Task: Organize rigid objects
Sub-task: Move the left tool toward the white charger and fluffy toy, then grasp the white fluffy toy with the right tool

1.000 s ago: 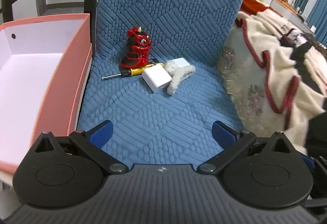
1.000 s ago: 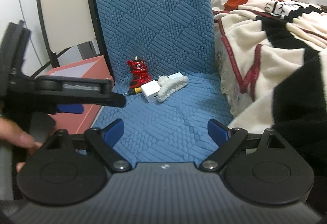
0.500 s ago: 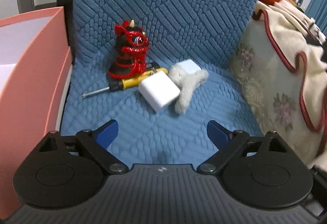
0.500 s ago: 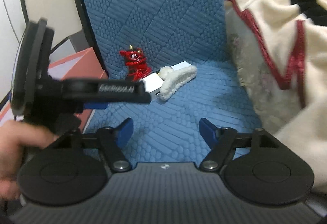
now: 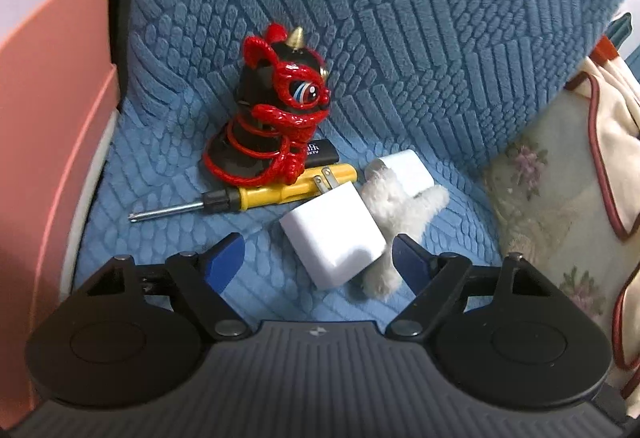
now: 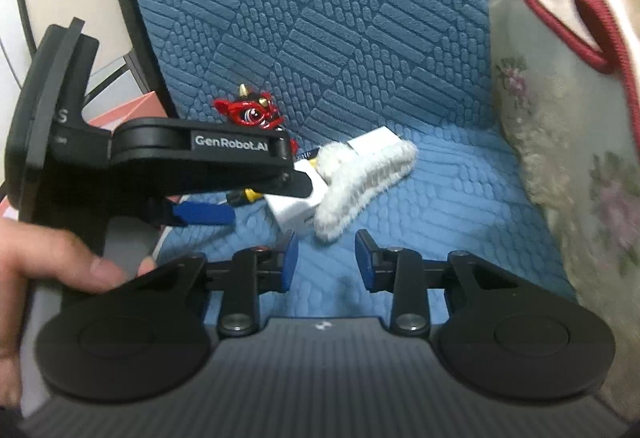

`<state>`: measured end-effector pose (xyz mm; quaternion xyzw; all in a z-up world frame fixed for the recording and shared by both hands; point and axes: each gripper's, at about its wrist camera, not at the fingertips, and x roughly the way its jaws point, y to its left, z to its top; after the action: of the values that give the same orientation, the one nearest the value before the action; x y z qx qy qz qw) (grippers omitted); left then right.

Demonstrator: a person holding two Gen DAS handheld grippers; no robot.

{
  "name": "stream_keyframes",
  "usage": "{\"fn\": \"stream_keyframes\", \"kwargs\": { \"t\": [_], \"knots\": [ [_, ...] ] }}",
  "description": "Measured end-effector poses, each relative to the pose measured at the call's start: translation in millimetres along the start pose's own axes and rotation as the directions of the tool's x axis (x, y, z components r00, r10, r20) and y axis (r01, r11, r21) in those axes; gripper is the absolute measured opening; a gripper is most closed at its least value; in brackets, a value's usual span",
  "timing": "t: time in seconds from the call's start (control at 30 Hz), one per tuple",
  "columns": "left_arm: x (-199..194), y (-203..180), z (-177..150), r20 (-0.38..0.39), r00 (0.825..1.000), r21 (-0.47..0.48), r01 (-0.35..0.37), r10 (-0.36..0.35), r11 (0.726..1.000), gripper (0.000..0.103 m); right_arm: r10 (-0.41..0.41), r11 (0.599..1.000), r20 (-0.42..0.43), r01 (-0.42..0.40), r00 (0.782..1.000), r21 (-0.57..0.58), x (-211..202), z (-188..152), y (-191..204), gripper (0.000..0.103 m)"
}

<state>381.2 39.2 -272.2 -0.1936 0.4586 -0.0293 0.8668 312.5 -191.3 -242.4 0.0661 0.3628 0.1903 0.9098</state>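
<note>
On the blue quilted seat (image 5: 168, 174) lie a red lion figurine (image 5: 272, 118), a yellow-handled screwdriver (image 5: 256, 196), a white plug charger (image 5: 334, 242), a fluffy white hair clip (image 5: 400, 206), a second white block (image 5: 406, 168) and a small black item (image 5: 318, 152). My left gripper (image 5: 316, 252) is closing with the charger between its jaws, and the pads stand clear of it. My right gripper (image 6: 326, 258) is closing on nothing. The hair clip (image 6: 360, 178) lies just beyond its tips. The left tool's black housing (image 6: 160, 154) hides part of the figurine (image 6: 248, 114).
A pink box (image 5: 48, 118) with a pale inside stands against the seat's left edge. A cream blanket with red piping (image 5: 580, 178) is heaped on the right. The blue backrest (image 5: 400, 18) rises behind the objects. A hand (image 6: 60, 274) grips the left tool.
Both grippers have come forward and down toward the pile. The right jaws have narrowed from wide to a small gap. The left jaws have narrowed a little around the charger.
</note>
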Motion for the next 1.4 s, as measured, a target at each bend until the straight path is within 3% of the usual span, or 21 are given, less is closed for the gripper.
{"fn": "stream_keyframes", "kwargs": {
  "t": [0.23,0.33,0.6,0.77,0.9,1.23,1.4],
  "knots": [
    [14.4,-0.1,13.7,-0.025,1.000,-0.029,0.017,-0.018,0.999,0.084,0.014,1.000,-0.038,-0.014,0.999,0.001,35.6,14.3,-1.9,0.035],
    [18.9,-1.1,15.5,-0.028,0.999,-0.050,0.020,-0.022,0.999,0.085,0.017,1.000,-0.061,-0.017,0.998,0.004,45.6,16.0,-2.9,0.024],
    [34.5,-22.3,14.3,-0.030,0.999,-0.032,-0.013,0.012,0.999,0.085,-0.006,1.000,-0.095,0.008,0.995,0.015,43.4,13.5,-7.2,0.018],
    [41.3,-32.1,10.8,-0.008,0.999,-0.045,-0.035,0.035,0.998,0.085,-0.091,0.996,-0.089,0.091,0.992,-0.010,34.7,12.9,-11.9,0.014],
    [46.9,-46.9,4.5,0.010,0.999,0.003,-0.051,0.051,0.999,0.085,-0.174,0.984,-0.059,0.171,0.983,-0.041,23.9,13.3,-13.9,0.013],
    [51.0,-79.7,-4.8,0.032,0.999,0.047,-0.015,0.013,0.999,0.086,-0.311,0.948,-0.056,0.305,0.949,-0.096,23.6,14.5,-22.9,0.014],
    [51.9,-81.8,-4.8,0.042,0.999,0.007,0.022,-0.022,1.000,0.086,-0.353,0.931,-0.049,0.347,0.934,-0.111,25.6,16.0,-24.3,0.014]
  ]
}}
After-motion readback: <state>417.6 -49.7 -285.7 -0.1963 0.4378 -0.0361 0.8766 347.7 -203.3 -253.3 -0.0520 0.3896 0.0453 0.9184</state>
